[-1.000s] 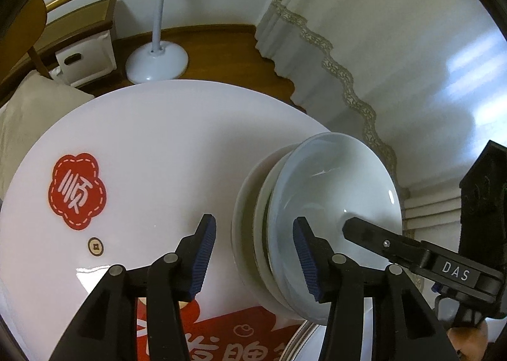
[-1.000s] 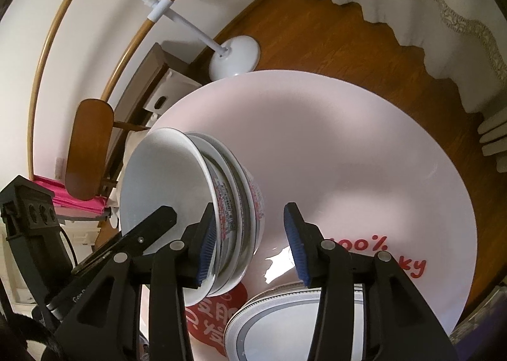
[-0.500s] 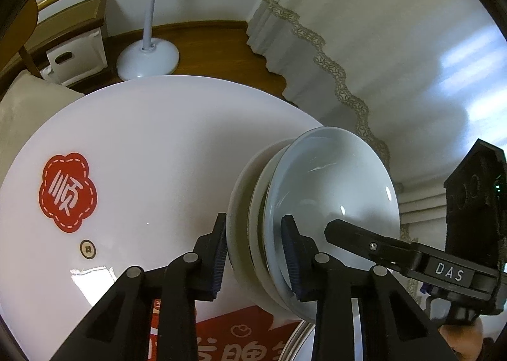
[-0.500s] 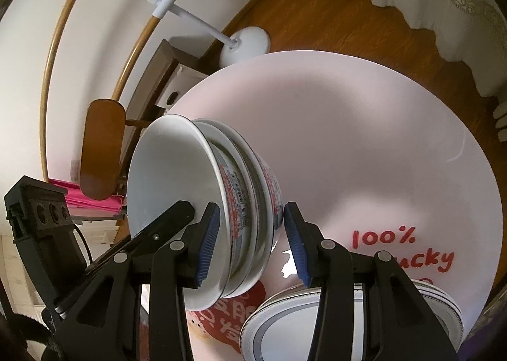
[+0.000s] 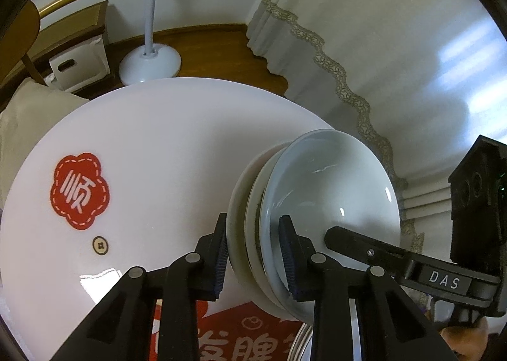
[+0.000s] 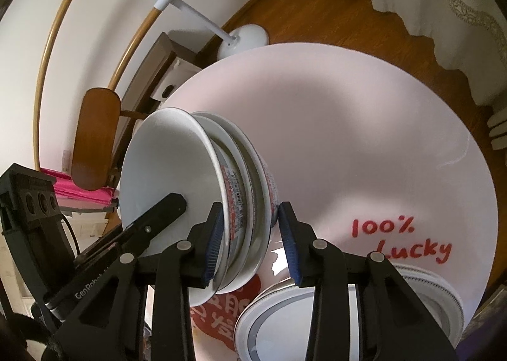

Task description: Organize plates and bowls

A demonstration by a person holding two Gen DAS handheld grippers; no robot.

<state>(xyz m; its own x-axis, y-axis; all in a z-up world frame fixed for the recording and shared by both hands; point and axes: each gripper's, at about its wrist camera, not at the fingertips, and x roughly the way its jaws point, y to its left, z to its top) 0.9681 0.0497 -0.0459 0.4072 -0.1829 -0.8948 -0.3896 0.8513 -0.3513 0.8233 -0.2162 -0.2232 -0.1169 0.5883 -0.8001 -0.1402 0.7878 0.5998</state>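
Observation:
A stack of nested white bowls (image 5: 329, 202) is held tilted on its side above the round white table (image 5: 158, 145). My left gripper (image 5: 255, 256) is shut on one side of the stack's rims. My right gripper (image 6: 250, 240) is shut on the opposite side of the same stack (image 6: 171, 171); the bowls' outsides carry red and grey print. Each gripper shows in the other's view, reaching into the top bowl. A stack of grey-rimmed plates (image 6: 348, 313) lies on the table below the bowls.
The table has red stickers (image 5: 77, 191) and "100% Lucky" lettering (image 6: 399, 240). Beyond it are a white lamp base (image 5: 150, 65), a wooden chair (image 6: 95, 136), a cabinet (image 5: 79, 44), curtains (image 5: 364, 44) and wood floor.
Both grippers have closed from open onto the bowl stack's rims. The stack has risen and tilted a little off the table.

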